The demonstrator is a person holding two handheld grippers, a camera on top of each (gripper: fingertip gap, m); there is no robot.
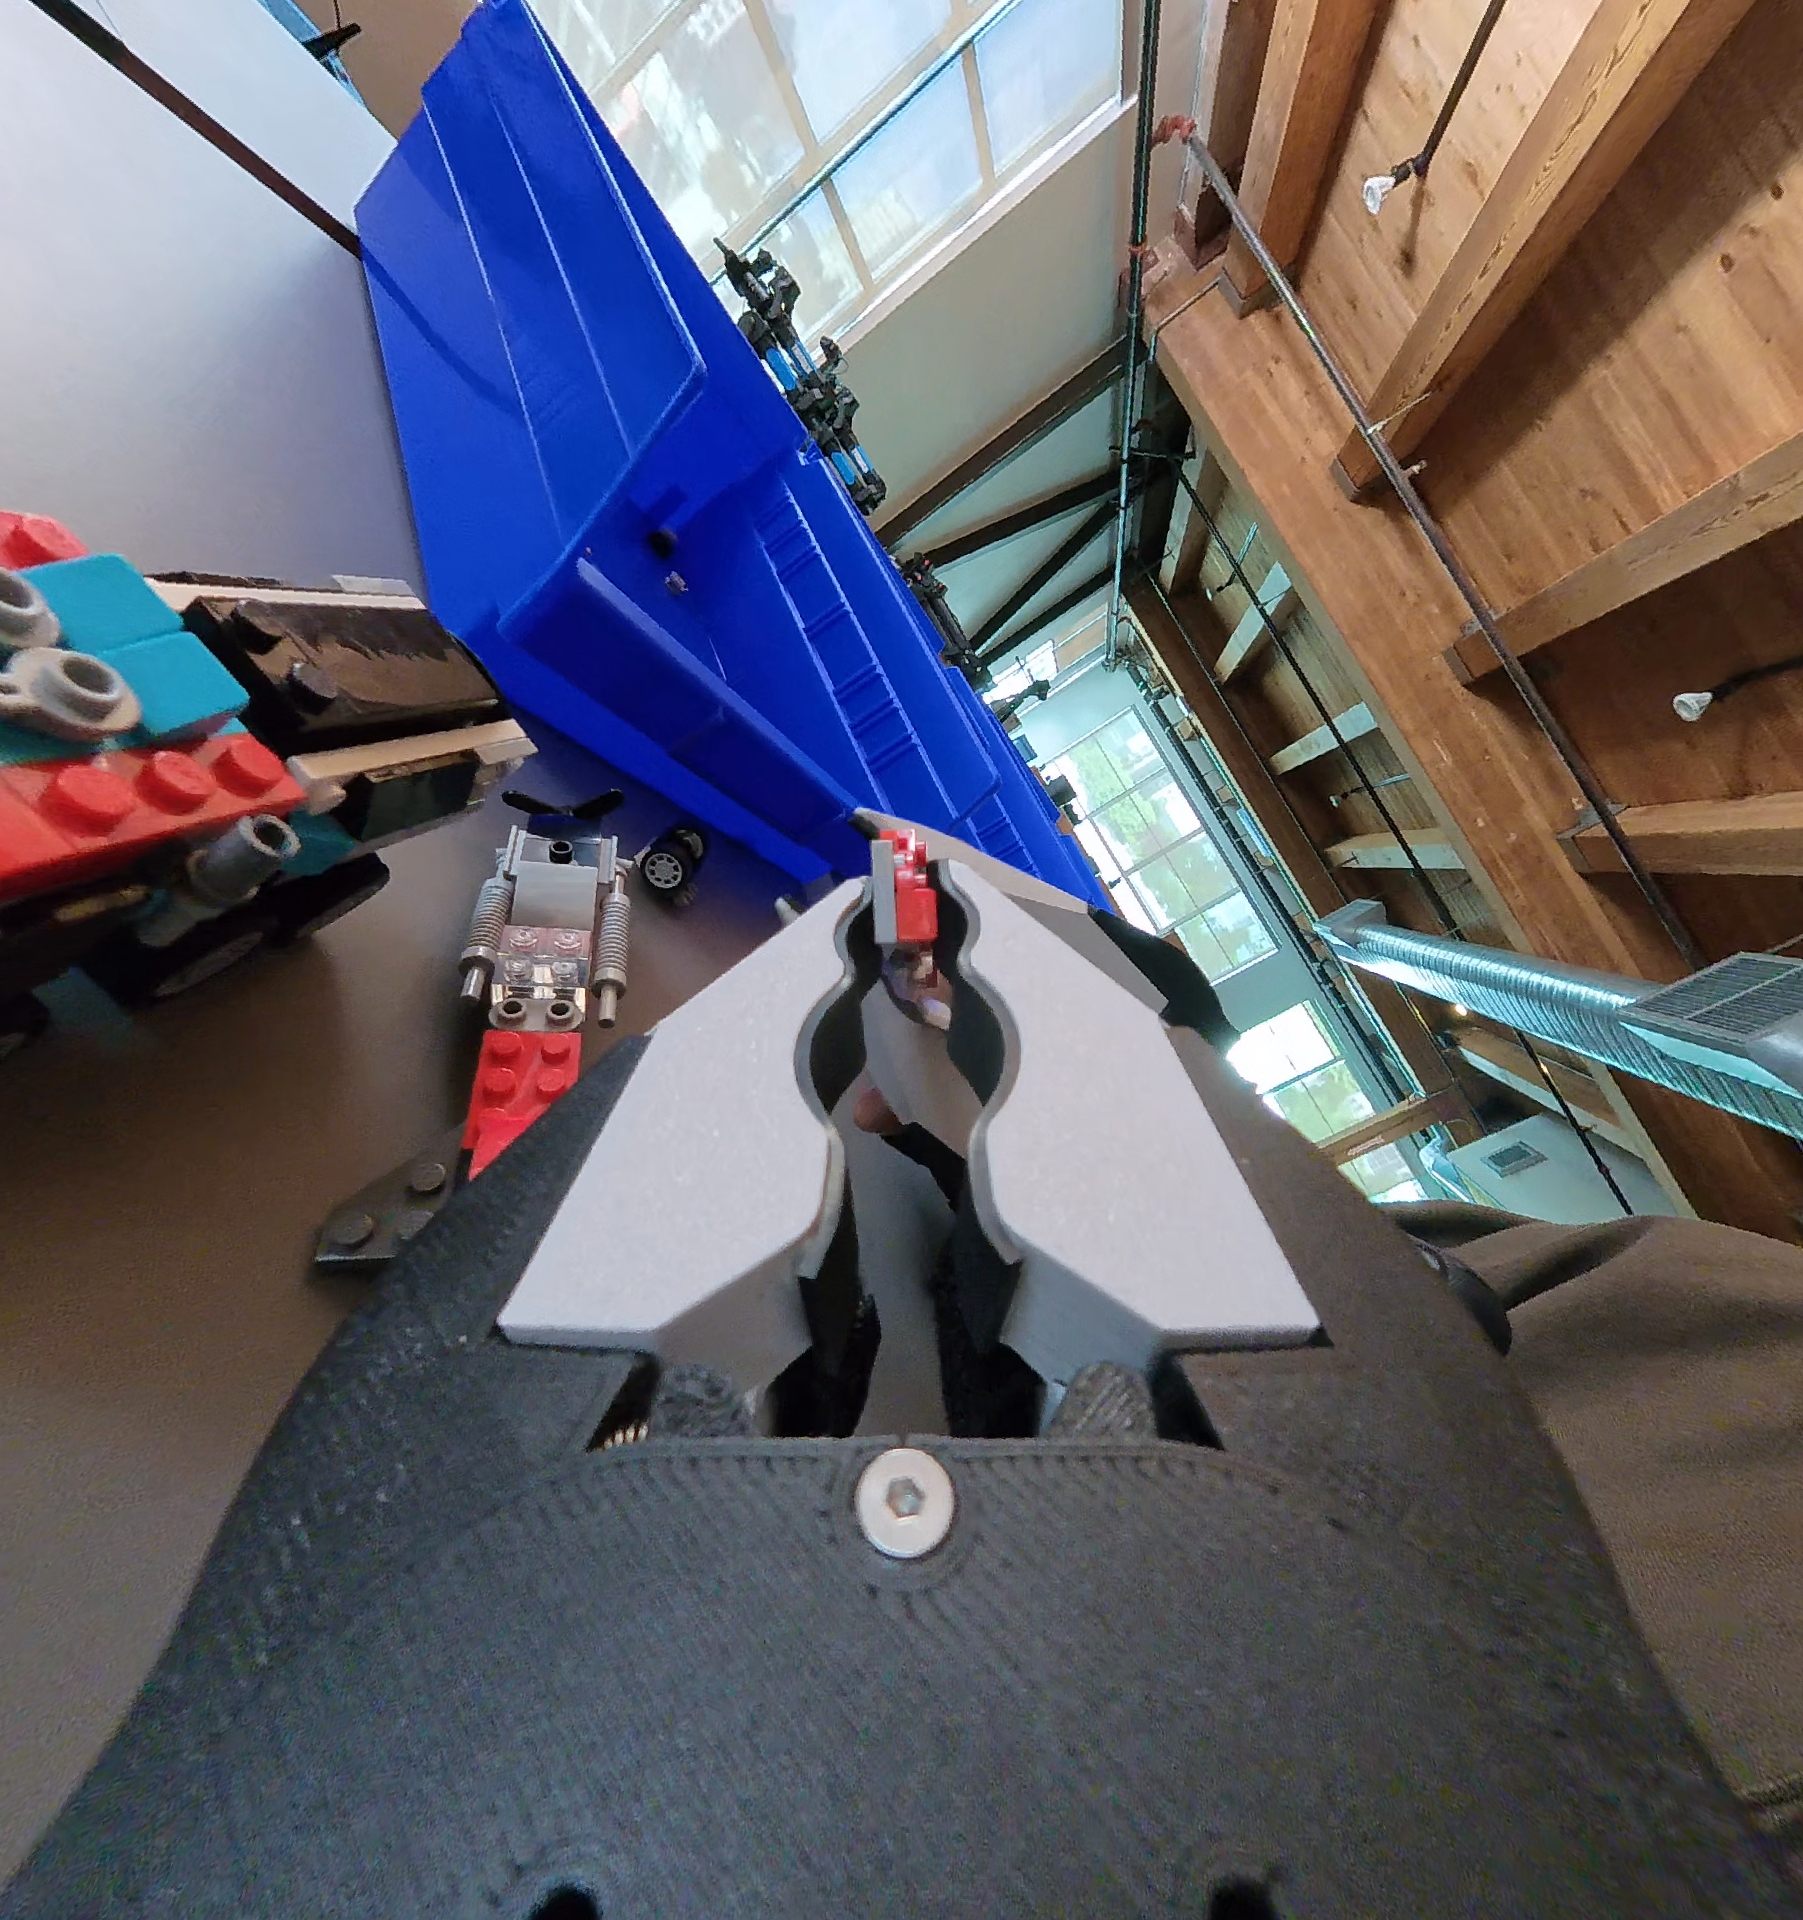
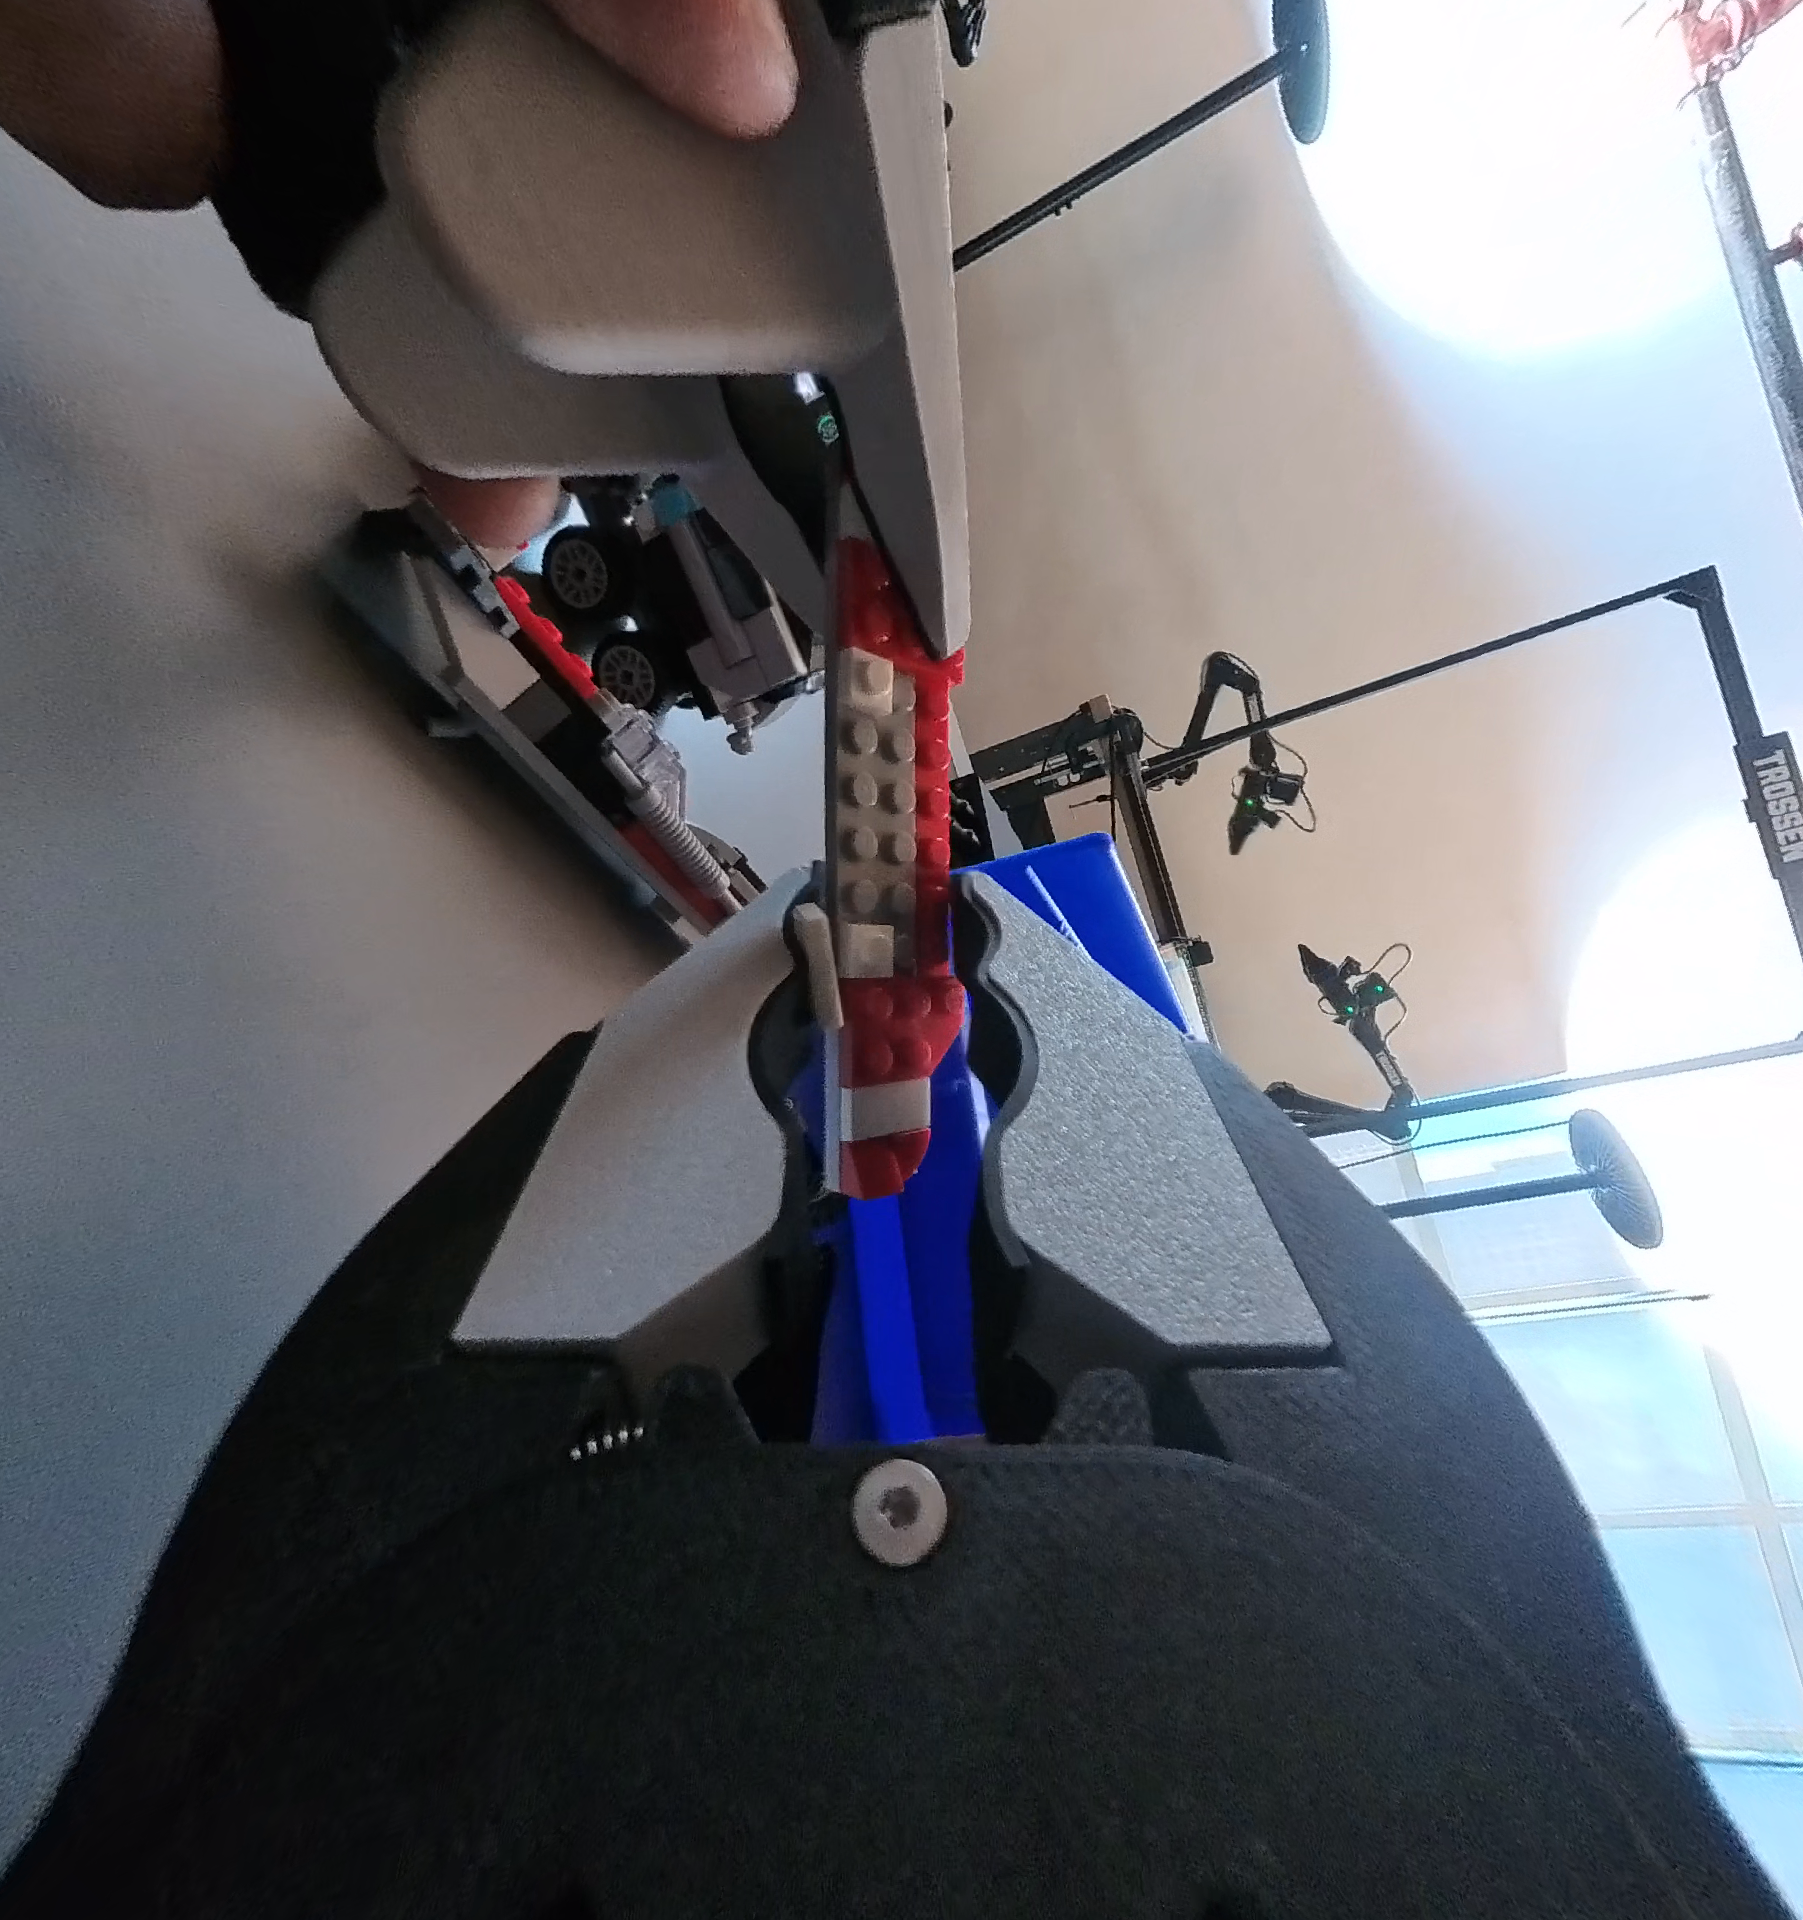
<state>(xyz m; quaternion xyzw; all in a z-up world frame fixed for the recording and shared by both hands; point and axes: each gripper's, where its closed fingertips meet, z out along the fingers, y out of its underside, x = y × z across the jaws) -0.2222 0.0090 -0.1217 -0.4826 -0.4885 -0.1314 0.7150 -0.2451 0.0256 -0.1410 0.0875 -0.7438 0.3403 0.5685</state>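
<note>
Nearest the lens in both wrist views: black, coarse-layered printed body with one hex screw, then two pale grey matte fingers with wavy inner edges.

Left hand-held gripper [image 1: 902, 883]: clenched on one end of a narrow brick strip [image 1: 912, 894], both tips pressed on its grey and red layers. The right wrist view confirms this. The same fingers come in from the top of the frame and pinch the strip's far end, a person's hand [image 2: 616, 62] around the handle.

Right hand-held gripper [image 2: 876, 914]: fingertips flank the strip's near end. A small grey tile on the strip lies against one pad and the red edge sits at the other. I cannot tell whether the pads press. The strip is thus off the surface [image 1: 149, 1351], spanning between the two tools.

Strip: hard glossy plastic, long and thin. It has a red studded plate, a grey two-stud-wide plate over it, a thin dark layer along one side and red-and-pale stripes at the rounded near end.

On the surface:
- brick truck [image 1: 97, 748] in red, teal and black
- grey sub-assembly [image 1: 544, 935] with two coiled springs and clear studs
- red brick [image 1: 518, 1070] just beside it
- black wedge plate [image 1: 388, 1216]
- loose wheel [image 1: 668, 857]
- blue ribbed bin [image 1: 585, 416] behind them
</note>
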